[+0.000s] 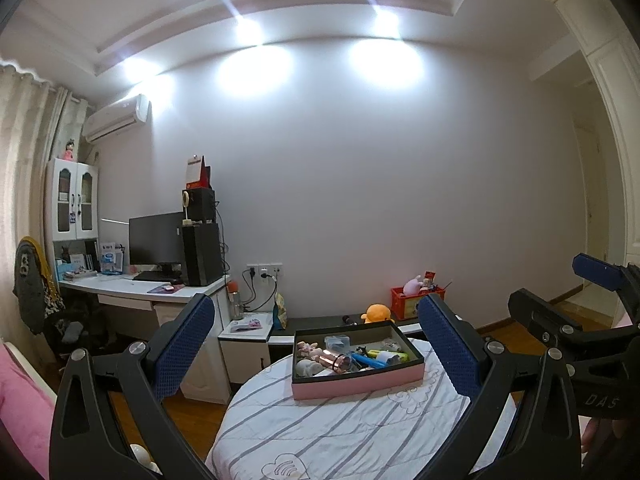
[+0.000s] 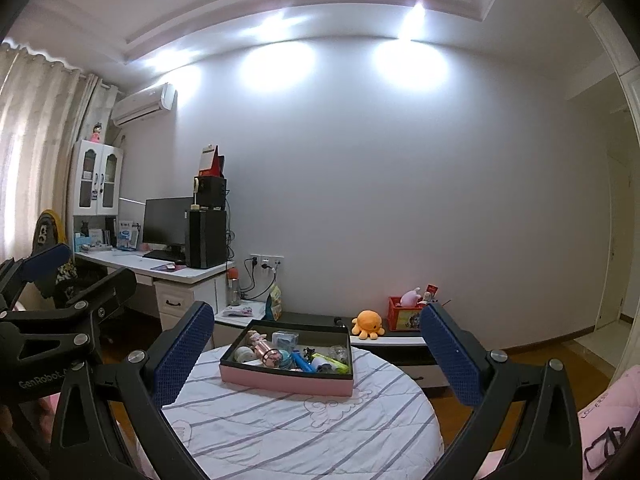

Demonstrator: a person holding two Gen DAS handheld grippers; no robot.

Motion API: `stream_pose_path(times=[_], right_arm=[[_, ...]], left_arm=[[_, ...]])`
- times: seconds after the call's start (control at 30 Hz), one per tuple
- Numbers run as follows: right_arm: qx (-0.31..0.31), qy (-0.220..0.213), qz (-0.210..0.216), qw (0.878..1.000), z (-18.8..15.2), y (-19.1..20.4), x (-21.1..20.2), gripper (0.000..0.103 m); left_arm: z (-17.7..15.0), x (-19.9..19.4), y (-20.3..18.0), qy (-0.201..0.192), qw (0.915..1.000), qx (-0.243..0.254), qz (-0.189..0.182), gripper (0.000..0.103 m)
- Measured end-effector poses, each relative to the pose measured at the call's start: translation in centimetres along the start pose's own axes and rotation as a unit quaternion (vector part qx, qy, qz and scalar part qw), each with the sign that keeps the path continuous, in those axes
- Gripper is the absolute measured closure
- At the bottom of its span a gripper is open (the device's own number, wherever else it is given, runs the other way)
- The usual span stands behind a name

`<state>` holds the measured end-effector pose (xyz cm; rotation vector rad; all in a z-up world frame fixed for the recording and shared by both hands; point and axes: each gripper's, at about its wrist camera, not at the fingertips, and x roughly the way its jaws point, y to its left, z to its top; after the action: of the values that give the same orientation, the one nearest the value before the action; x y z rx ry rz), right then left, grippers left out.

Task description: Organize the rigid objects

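A shallow pink box [image 1: 362, 385] [image 2: 280, 380] with a dark inner rim sits on a round striped bedspread [image 1: 320, 432] [image 2: 300, 420]. Inside lie several small items: a rose-gold tube [image 1: 334, 361] [image 2: 270, 350], a blue pen [image 1: 366, 360] [image 2: 301, 361], a yellow-green marker [image 1: 394, 356] [image 2: 332, 362], a clear case [image 1: 338, 342] [image 2: 285, 338] and small figurines. My left gripper [image 1: 316, 344] is open, empty, held short of the box. My right gripper [image 2: 316, 344] is open and empty too, also short of the box. Each gripper shows at the edge of the other's view.
A white desk [image 1: 132, 288] [image 2: 160, 270] with a monitor and black tower stands left. A low bench along the wall carries an orange plush [image 1: 376, 314] [image 2: 367, 323] and a red crate [image 1: 412, 302] [image 2: 404, 314]. Pink bedding lies at the sides. A doorway opens right.
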<state>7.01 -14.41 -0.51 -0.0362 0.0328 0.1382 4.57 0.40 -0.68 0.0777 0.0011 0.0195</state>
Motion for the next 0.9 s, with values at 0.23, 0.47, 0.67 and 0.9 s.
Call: stream_pose_path(times=[0.23,0.47,0.67,0.9], right_arm=[[-0.001,-0.003,0.002,1.000,-0.1,0.1,-0.8,0.000],[0.001,-0.003,0.004,1.000,-0.2,0.1,-1.0,0.000],[0.005,0.002,0.003,1.000,-0.3,0.1,-1.3,0.000],[0.007,0.003,0.001,1.000,-0.4,-0.2,-1.3,0.000]], left_arm=[[0.0,-1.0,-0.1,-0.008,0.9999,0.009,0.011,0.000],[0.2,-1.2,-0.1,-0.009,0.9998,0.011,0.011,0.000],[0.1,-1.2,-0.3,-0.007,0.9999,0.010,0.011,0.000],[0.1,-1.4,-0.4,-0.005,0.9999,0.011,0.011,0.000]])
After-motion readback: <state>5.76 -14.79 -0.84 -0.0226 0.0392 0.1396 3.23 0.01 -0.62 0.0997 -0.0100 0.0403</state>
